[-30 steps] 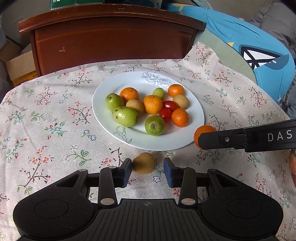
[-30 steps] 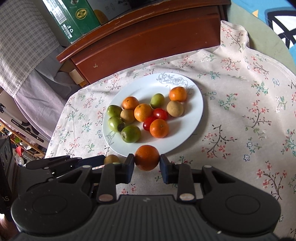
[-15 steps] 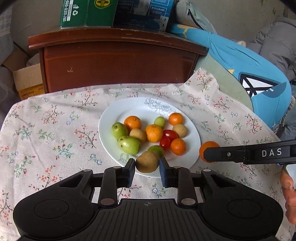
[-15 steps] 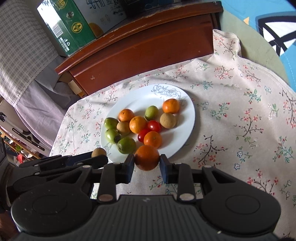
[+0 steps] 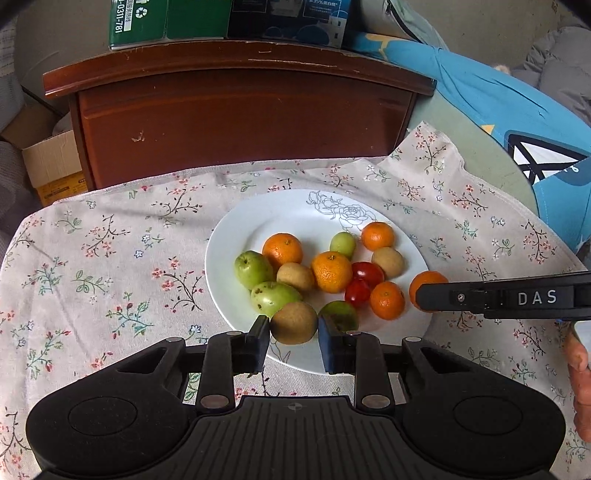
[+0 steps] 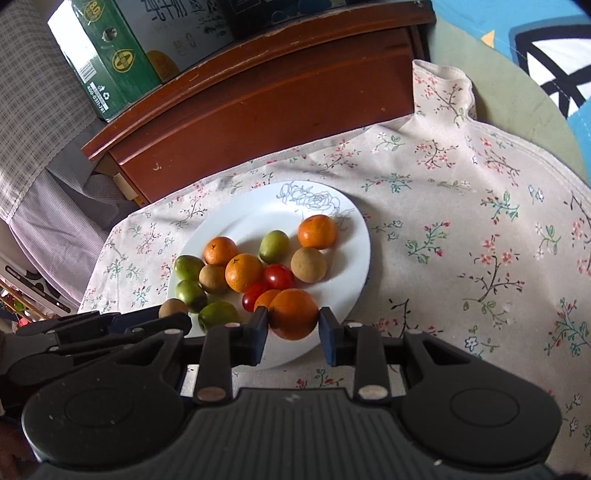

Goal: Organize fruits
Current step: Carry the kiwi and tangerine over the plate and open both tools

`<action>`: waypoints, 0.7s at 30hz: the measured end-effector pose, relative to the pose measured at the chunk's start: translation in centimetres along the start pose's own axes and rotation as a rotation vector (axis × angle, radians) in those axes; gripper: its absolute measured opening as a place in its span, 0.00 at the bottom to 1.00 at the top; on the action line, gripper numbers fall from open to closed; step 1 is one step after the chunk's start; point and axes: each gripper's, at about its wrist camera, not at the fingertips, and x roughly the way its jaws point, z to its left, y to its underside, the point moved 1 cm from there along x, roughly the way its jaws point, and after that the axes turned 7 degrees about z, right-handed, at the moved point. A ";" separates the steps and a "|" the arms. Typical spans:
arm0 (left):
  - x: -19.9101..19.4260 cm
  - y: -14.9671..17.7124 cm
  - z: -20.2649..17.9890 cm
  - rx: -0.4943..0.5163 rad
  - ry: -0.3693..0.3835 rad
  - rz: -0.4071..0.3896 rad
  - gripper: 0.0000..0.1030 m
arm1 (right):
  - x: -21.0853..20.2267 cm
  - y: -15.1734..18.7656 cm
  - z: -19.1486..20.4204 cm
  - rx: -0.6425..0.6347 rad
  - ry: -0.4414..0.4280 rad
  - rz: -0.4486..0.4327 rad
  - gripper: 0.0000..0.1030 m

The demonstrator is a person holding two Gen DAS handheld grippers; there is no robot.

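A white plate (image 5: 258, 225) (image 6: 354, 243) on the flowered cloth carries several fruits: oranges, green fruits, brown fruits and two red tomatoes (image 5: 364, 282). My left gripper (image 5: 293, 334) is shut on a brown fruit (image 5: 293, 322), held over the plate's near rim. My right gripper (image 6: 293, 326) is shut on an orange (image 6: 293, 314), also over the near rim. In the left wrist view the right gripper (image 5: 419, 295) comes in from the right with that orange (image 5: 424, 282). In the right wrist view the left gripper's fingers (image 6: 162, 325) and the brown fruit (image 6: 173, 307) show at the left.
A dark wooden cabinet (image 5: 240, 110) stands behind the table with green and dark boxes (image 5: 147, 18) on top. A cardboard box (image 5: 51, 166) sits at the left. Blue fabric (image 5: 498, 110) lies at the right. A hand (image 5: 580, 376) shows at the right edge.
My left gripper closed on the brown fruit and lifted it from the cloth to the plate's near rim. My right gripper carried the orange over the plate's edge.
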 end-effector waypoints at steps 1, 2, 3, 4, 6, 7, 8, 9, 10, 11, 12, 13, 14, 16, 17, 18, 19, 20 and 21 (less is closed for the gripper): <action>0.2 -0.1 -0.1 0.002 0.002 0.002 0.25 | 0.4 -0.1 -0.1 0.009 0.004 0.006 0.29; 0.2 -0.2 -0.3 0.006 0.001 -0.007 0.25 | 0.6 -0.2 -0.2 0.017 0.010 0.005 0.29; 0.3 -0.4 -0.3 0.007 0.001 -0.010 0.25 | 0.7 -0.3 -0.2 0.018 0.015 -0.002 0.29; 0.3 -0.6 -0.3 0.005 0.004 -0.013 0.25 | 0.8 -0.4 -0.3 0.015 0.019 -0.007 0.29; 0.5 -1.1 -0.1 -0.009 0.018 -0.018 0.25 | 1.0 -0.7 -0.3 0.017 0.028 -0.016 0.29; 0.7 -1.3 -0.1 -0.012 0.016 -0.021 0.25 | 1.2 -0.9 -0.4 0.027 0.029 -0.018 0.29; 0.8 -1.5 -0.2 -0.009 0.006 -0.024 0.25 | 1.3 -1.0 -0.6 0.040 0.026 -0.020 0.29; 1.0 -1.6 -0.2 -0.004 -0.004 -0.028 0.25 | 1.5 -1.1 -0.8 0.057 0.017 -0.027 0.29; 1.1 -1.7 -0.3 -0.002 -0.009 -0.030 0.25 | 1.6 -1.3 -0.9 0.067 0.011 -0.031 0.31; 1.1 -1.8 -0.2 -0.004 -0.008 -0.040 0.26 | 1.7 -1.4 -0.8 0.070 0.007 -0.040 0.32; 1.0 -1.9 -0.2 -0.009 -0.007 -0.045 0.28 | 1.8 -1.5 -0.7 0.067 0.010 -0.053 0.34; 1.0 -2.0 -0.1 -0.015 -0.008 -0.043 0.28 | 1.9 -1.6 -0.6 0.059 0.012 -0.058 0.37; 0.9 -2.1 -0.1 -0.021 -0.006 -0.042 0.28 | 1.9 -1.7 -0.4 0.055 0.010 -0.060 0.38; 0.5 -2.4 -0.1 -0.029 0.004 -0.050 0.28 | 1.8 -1.8 -0.1 0.060 0.006 -0.067 0.38; 0.1 -2.5 -0.3 -0.031 0.001 -0.052 0.28 | 1.6 -1.9 0.1 0.062 -0.005 -0.071 0.38; -0.1 -2.7 -0.4 -0.033 -0.002 -0.051 0.28 | 1.4 -2.0 0.3 0.061 -0.014 -0.074 0.38; -0.4 -2.9 -0.5 -0.040 -0.008 -0.048 0.28 | 1.1 -2.1 0.5 0.057 -0.016 -0.079 0.39; -0.7 -3.0 -0.5 -0.048 -0.010 -0.045 0.28 | 0.7 -2.2 0.8 0.049 -0.014 -0.085 0.41; -1.1 -3.0 -0.5 -0.060 -0.009 -0.041 0.29 | 0.4 -2.3 1.2 0.038 -0.003 -0.086 0.45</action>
